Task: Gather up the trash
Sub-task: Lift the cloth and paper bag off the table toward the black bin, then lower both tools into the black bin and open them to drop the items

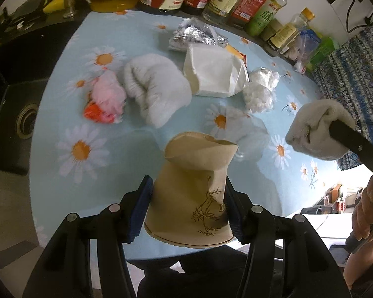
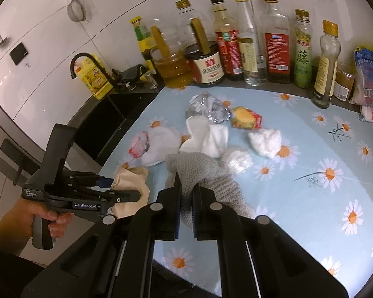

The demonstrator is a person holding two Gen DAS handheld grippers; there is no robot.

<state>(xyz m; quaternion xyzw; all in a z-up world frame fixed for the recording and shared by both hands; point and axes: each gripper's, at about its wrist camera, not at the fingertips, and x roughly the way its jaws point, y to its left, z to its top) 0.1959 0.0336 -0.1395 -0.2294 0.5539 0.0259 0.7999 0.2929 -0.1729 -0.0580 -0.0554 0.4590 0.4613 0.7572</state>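
Crushed paper cup and knitted rag, each held over the daisy-print tablecloth.

Tan paper cup [image 1: 191,193], dented at the rim, clamped between the pads of the left gripper [image 1: 189,209] above the near edge of the tablecloth [image 1: 248,181]. Grey knitted rag [image 2: 201,173], possibly a glove, pinched in the closed right gripper [image 2: 186,203]. On the cloth beyond: white towel [image 1: 156,87], pink-and-orange wrapper [image 1: 107,99], white paper bag [image 1: 213,72], foil packet [image 1: 194,34], crumpled plastic [image 1: 259,92]. Row of bottles [image 2: 236,42] behind; black sink [image 1: 24,114] beside.

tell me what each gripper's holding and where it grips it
Left gripper: crushed paper cup, pinched across its lower body. Right gripper: grey knitted cloth, clamped at a bunched fold.
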